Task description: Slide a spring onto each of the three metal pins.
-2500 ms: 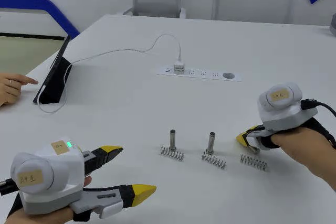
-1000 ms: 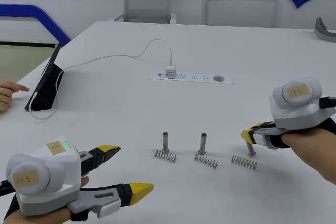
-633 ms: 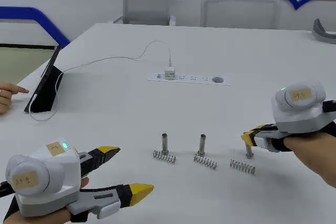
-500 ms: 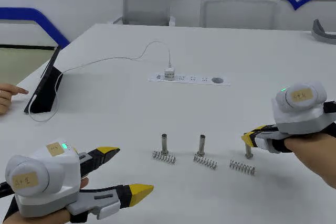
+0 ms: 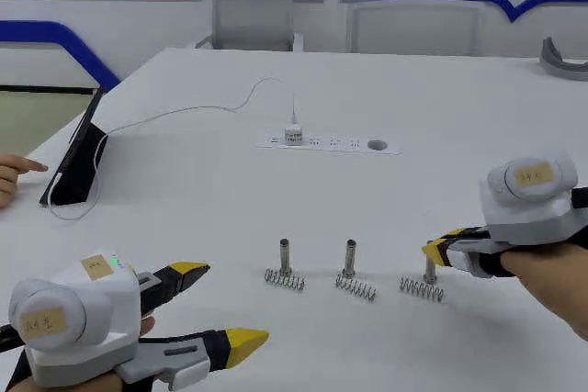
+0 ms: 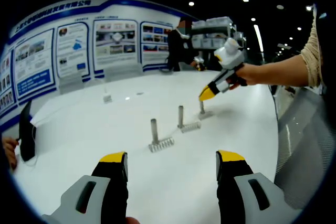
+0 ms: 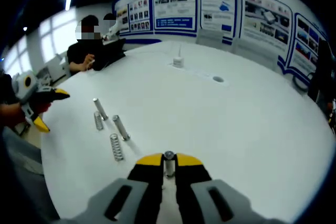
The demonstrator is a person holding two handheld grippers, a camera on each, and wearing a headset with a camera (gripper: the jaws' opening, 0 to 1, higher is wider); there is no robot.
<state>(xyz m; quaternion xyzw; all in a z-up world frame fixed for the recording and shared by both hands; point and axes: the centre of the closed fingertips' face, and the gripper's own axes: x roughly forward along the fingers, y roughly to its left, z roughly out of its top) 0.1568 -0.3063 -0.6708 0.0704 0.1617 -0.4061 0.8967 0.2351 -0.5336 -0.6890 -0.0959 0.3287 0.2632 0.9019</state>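
Springs (image 5: 284,279), coiled wire, beside cylindrical pins (image 5: 349,257)

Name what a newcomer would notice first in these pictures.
Three metal pins stand in a row on the white table, with a spring lying at the foot of each. The right gripper is shut on the rightmost pin. The left gripper hangs open at the near left.

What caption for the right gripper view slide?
Right gripper clamps the nearest metal pin; two more pins stand beyond, springs lying beside them.

Silver pins (image 5: 349,256), white table (image 5: 230,190)
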